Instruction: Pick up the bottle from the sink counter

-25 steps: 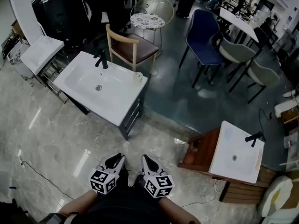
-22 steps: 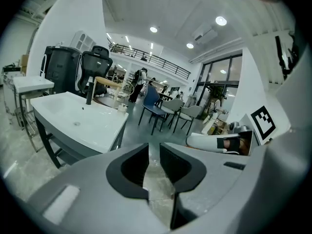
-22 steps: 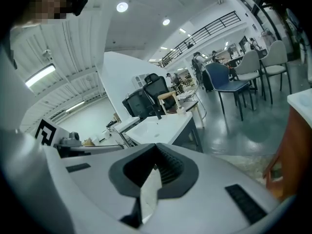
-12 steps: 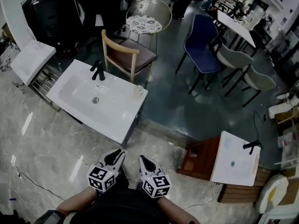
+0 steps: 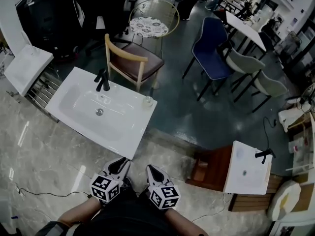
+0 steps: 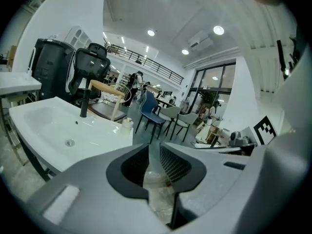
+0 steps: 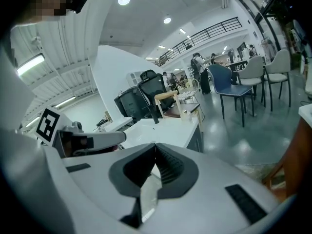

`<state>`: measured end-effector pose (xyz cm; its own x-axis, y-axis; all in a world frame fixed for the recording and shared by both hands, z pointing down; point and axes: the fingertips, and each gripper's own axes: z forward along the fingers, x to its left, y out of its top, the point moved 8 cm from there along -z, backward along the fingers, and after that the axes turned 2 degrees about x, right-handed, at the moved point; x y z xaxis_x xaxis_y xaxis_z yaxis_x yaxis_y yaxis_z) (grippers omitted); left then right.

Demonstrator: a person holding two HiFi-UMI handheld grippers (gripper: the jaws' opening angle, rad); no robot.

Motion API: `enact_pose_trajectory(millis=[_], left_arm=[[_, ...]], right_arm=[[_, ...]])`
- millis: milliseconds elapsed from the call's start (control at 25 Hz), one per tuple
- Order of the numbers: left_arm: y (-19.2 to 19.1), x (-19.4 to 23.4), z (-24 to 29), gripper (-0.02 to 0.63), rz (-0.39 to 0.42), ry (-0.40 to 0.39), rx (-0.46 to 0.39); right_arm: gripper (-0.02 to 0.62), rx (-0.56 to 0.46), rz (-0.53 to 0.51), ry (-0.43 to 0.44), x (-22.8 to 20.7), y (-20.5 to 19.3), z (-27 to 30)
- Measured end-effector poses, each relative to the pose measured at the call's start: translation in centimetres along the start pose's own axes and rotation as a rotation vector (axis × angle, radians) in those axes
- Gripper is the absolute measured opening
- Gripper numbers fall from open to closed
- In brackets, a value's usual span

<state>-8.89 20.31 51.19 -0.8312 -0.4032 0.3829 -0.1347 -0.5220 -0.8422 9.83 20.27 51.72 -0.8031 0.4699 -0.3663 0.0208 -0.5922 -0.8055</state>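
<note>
Bottle (image 5: 147, 101): one, on the sink counter (image 5: 125, 132); left claw (image 5: 119, 163) and right claw (image 5: 153, 171) both closed, empty.

White sink counter (image 5: 125, 129), black faucet (image 5: 102, 80). Bottle (image 5: 148, 101) on it looks pale, maybe clear, too small to be sure. Wood chair (image 5: 129, 58): tan frame, dark brown seat. Blue chair (image 5: 212, 41), grey chairs (image 5: 248, 63). Round table (image 5: 148, 26): white top with dark speckled lacy pattern. Marble floor (image 5: 44, 151) light grey with veining; dark floor (image 5: 197, 107) teal-grey. Second sink (image 5: 248, 168) white on reddish-brown cabinet (image 5: 209, 163). Left gripper (image 5: 121, 162) and right gripper (image 5: 151, 169): light grey, black jaw pads, black-and-white square markers.
</note>
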Motion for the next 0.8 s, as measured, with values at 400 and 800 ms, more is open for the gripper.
enact_pose_trajectory(millis=[400, 800], left_arm=[[-0.1, 2.0, 3.7, 0.072, -0.024, 0.007, 0.053], [4.7, 4.2, 9.6, 0.072, 0.003, 0.064, 0.044]], right_arm=[[0.008, 0.044, 0.046, 0.022, -2.4, 0.0, 4.4], [0.008, 0.032, 0.059, 0.074, -7.3, 5.1, 9.4]])
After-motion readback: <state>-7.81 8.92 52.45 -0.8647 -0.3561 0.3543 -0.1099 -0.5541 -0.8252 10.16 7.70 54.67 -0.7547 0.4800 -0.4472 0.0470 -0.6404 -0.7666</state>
